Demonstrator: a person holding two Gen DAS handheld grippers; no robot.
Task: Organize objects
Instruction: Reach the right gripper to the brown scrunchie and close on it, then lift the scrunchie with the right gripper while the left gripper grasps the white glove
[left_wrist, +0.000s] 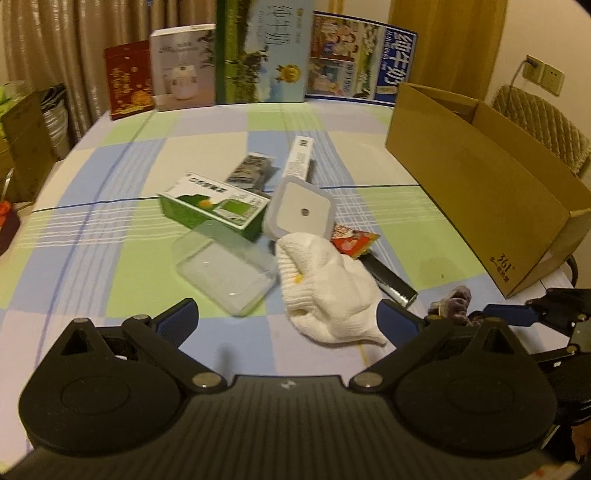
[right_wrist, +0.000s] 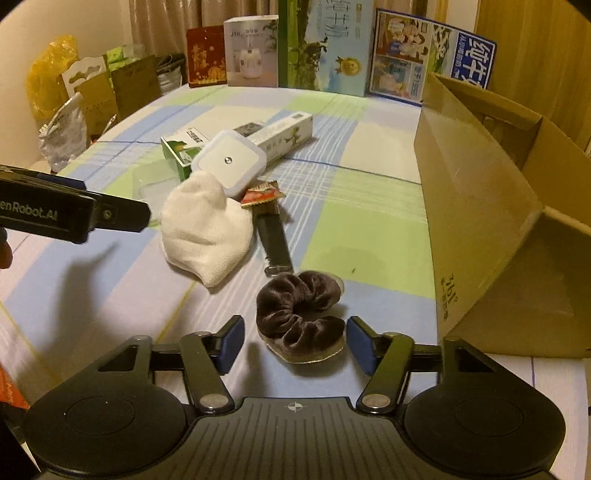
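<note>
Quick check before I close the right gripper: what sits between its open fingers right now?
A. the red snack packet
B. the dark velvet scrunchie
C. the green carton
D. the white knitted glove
B. In the right wrist view the dark velvet scrunchie lies on the tablecloth between the spread blue pads of the right gripper; the white knitted glove lies farther off to the left.

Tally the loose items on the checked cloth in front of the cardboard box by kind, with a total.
Printed cartons: 3 — green carton, long white carton, dark small pack
Clear plastic tub: 1
White square device: 1
White sock: 1
Red snack packet: 1
Black bar: 1
Brown scrunchie: 1
Total: 9
</note>
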